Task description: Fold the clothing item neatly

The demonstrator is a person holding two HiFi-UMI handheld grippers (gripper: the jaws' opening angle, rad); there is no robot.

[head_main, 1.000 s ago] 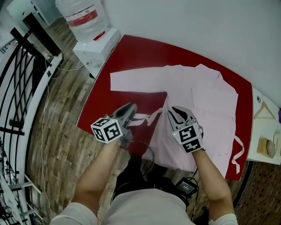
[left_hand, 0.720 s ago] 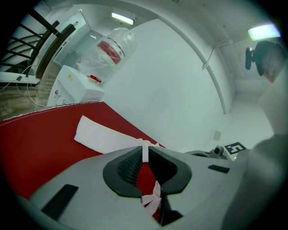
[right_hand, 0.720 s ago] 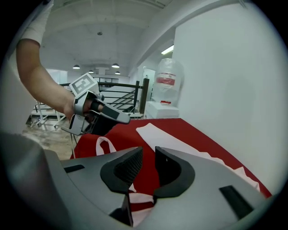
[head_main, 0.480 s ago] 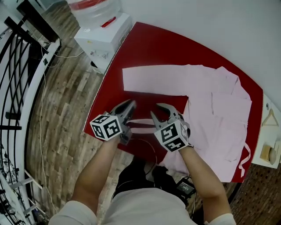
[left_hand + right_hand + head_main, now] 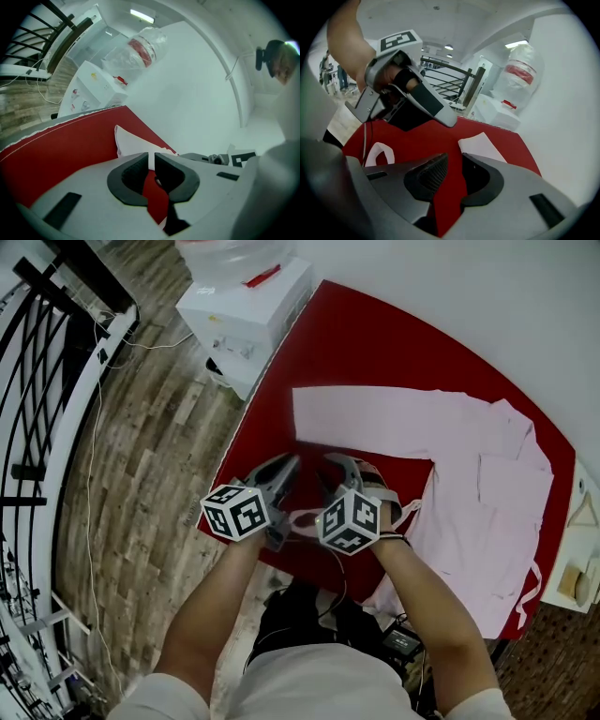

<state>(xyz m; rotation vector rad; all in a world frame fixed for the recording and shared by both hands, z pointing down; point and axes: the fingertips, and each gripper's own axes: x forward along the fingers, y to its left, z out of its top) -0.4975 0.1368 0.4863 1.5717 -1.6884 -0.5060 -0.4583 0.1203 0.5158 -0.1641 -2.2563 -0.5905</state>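
Two tools hang low over the near edge of the red worktop, close beside each other. The left tool has its jaws pressed almost together, with only a thin slit between the pads. Pale cloth shows in this slit, but I cannot tell whether it is pinched or lies behind. The right tool has its jaws spread; they have just been opening, and between them only the red surface is seen. The pink garment lies flat on the right part of the worktop, with one sleeve stretched straight to the left, its end beyond both tools. A thin pink belt shows between the two tools, near the worktop's edge. A white water dispenser stands on the wooden floor beside the worktop.
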